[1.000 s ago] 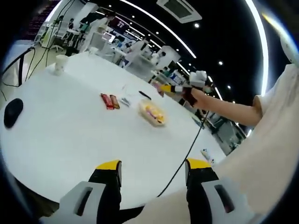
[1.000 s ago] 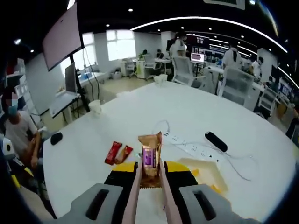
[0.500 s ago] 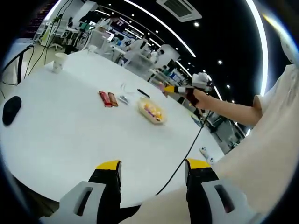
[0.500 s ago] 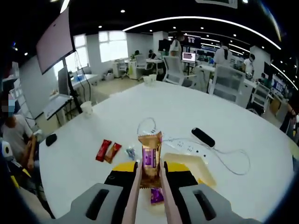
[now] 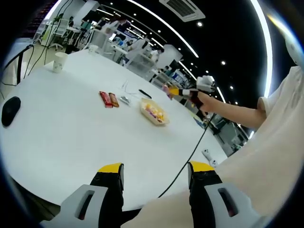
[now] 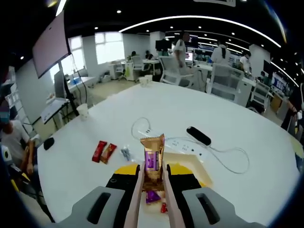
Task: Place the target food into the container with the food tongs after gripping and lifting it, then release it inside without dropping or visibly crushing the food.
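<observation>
- While we hold the food tongs [image 6: 152, 199] in the right gripper [image 6: 152, 183], its jaws pressed in on the two pink arms, the tong tips stay pinched on the gold-and-purple snack packet [image 6: 152, 159], which stands upright between them.
- Compared with a second ago, we have carried the packet forward: the pale container [image 6: 190, 173] has slid from the right side to sit right under the tongs, and small wrapped sweets [image 6: 153, 195] inside it now show between the arms.
- From the left gripper view, the right gripper [image 5: 190, 91] hangs above and just right of the container [image 5: 154, 113], further over it than before.
- Our left gripper [image 5: 154, 173] rests idle at the near table [image 5: 61, 137] edge, jaws wide apart and holding nothing.
- Two red and orange bars [image 6: 103, 151] lie to the left, well apart from the container; the power strip [image 6: 175, 142] lies beyond it.
- We judge the carry nearly done: what remains is lowering into the container and easing the tongs open gently.
</observation>
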Tool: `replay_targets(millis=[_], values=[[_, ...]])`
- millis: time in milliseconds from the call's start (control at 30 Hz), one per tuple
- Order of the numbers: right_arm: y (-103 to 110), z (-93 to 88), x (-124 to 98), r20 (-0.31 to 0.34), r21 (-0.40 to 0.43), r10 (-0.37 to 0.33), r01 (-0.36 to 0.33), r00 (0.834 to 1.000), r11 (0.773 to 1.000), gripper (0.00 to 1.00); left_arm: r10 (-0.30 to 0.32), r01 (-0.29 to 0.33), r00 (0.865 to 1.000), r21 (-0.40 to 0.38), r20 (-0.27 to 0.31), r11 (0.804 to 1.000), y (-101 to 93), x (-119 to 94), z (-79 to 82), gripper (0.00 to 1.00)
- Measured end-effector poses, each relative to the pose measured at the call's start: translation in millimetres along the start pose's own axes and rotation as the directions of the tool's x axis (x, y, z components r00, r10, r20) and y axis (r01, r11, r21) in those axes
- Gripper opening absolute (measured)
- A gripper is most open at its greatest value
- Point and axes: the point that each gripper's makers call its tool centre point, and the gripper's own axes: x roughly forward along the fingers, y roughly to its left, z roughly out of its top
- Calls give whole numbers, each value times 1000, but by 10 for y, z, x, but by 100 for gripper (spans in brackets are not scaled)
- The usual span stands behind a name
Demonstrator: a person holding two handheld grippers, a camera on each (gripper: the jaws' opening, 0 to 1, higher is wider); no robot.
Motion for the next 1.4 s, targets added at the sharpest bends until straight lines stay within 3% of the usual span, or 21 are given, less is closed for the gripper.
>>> replay_targets(millis=[800,1400], values=[[-180,-67,40,-7,5,-16,16,1000,1000,21,-3,3,1000,-5,1,1000,5,7,-1,54],[-180,-77,33,-9,4,-24,24,1000,1000,22,-5,5,1000,-13,2,1000,8,13,-18,53]])
